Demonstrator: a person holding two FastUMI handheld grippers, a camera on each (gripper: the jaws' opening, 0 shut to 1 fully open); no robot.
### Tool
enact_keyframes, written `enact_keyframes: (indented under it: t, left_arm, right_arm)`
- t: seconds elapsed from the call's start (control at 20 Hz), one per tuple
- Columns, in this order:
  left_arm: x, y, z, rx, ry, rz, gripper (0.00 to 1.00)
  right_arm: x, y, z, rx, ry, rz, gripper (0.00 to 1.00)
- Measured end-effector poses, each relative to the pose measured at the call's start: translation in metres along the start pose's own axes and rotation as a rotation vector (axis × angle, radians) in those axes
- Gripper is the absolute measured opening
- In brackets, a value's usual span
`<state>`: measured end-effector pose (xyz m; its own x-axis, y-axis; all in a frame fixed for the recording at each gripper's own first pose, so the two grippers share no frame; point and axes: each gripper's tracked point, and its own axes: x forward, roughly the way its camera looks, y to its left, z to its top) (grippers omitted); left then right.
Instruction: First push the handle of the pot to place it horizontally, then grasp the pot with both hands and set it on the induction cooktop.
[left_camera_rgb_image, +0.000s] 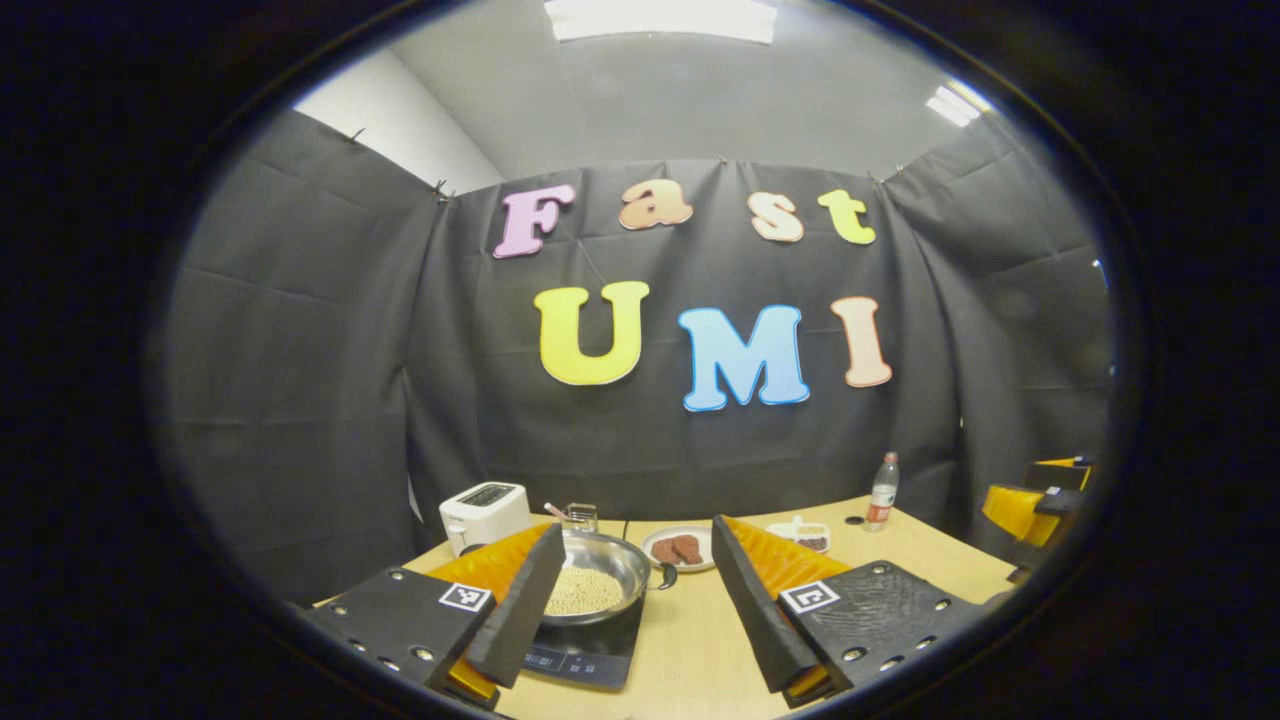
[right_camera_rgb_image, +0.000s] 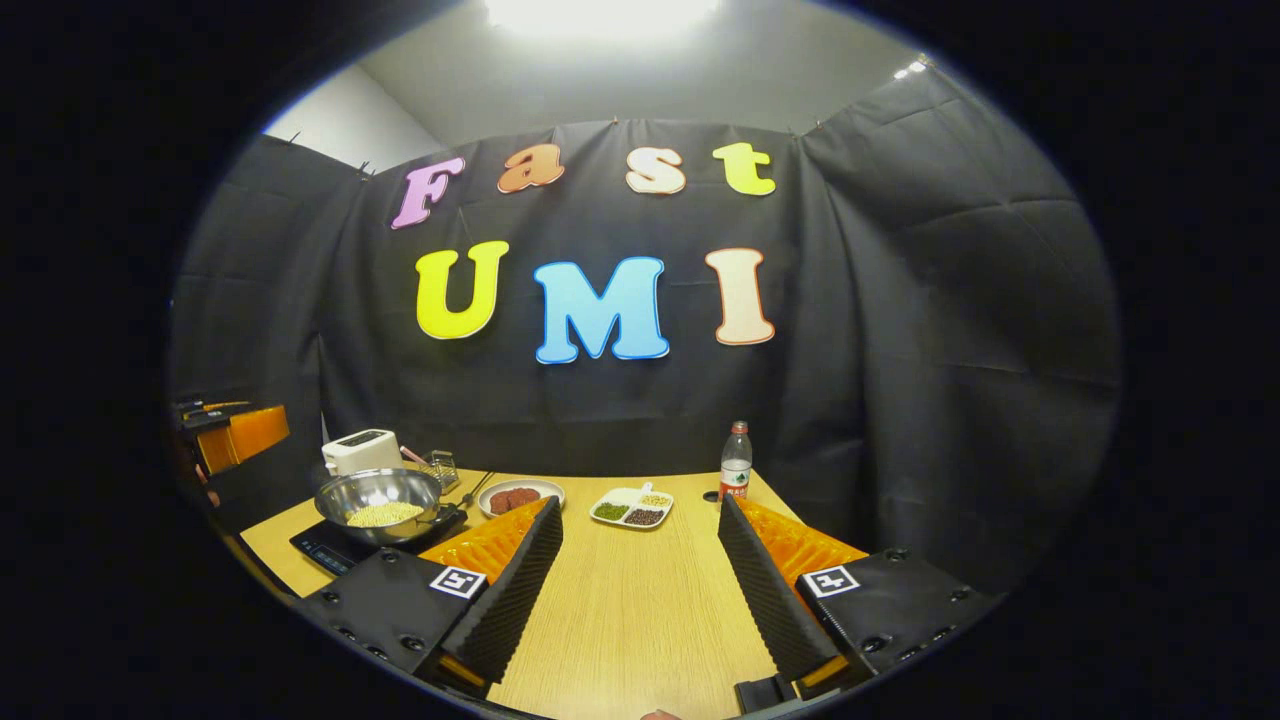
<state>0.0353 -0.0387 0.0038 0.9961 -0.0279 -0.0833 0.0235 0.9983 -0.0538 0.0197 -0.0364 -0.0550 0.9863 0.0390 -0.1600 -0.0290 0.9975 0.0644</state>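
Our left gripper (left_camera_rgb_image: 632, 600) hangs released, its jaws spread wide and gripping nothing. Ahead of it and toward its left finger, the pot (left_camera_rgb_image: 592, 575) sits on the cooktop (left_camera_rgb_image: 580, 655), part-filled with pale beans (likely why it calls for two hands); its short dark handle (left_camera_rgb_image: 664, 577) points sideways toward the gap between the fingers. We judge the pot to be placed already, and the open jaws fit a release after setting down.

Our right gripper (right_camera_rgb_image: 632, 590) is likewise released, jaws wide over bare table (right_camera_rgb_image: 640, 620), clasping nothing. From it the pot (right_camera_rgb_image: 380, 497) lies well off to the left, resting on the cooktop (right_camera_rgb_image: 335, 548), with the other gripper (right_camera_rgb_image: 235, 432) farther left still.

Beyond the pot stand a toaster (left_camera_rgb_image: 484, 514) and a plate (left_camera_rgb_image: 680, 549); ahead of the right gripper lie a divided dish (right_camera_rgb_image: 632, 507) and a bottle (right_camera_rgb_image: 736, 462), all apart from the cooktop, so nothing crowds the pot.
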Motion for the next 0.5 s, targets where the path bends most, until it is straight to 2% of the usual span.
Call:
enact_keyframes:
  t: [0.15,0.2,0.25,0.5]
  left_arm:
    - [-0.014,0.014,0.002,-0.006,-0.007,-0.008,0.87]
    - [-0.019,0.019,0.001,-0.002,-0.003,-0.007,0.87]
    - [-0.022,0.023,0.001,0.001,-0.005,-0.009,0.87]
    - [-0.042,0.041,0.003,0.01,-0.012,-0.006,0.87]
  right_arm:
    - [-0.021,0.01,0.01,-0.001,-0.034,0.001,0.99]
    - [-0.026,0.01,0.01,-0.008,-0.035,-0.003,0.96]
    - [-0.032,0.011,0.012,-0.01,-0.04,-0.007,0.99]
    - [-0.051,0.016,0.02,-0.002,-0.065,-0.008,0.99]
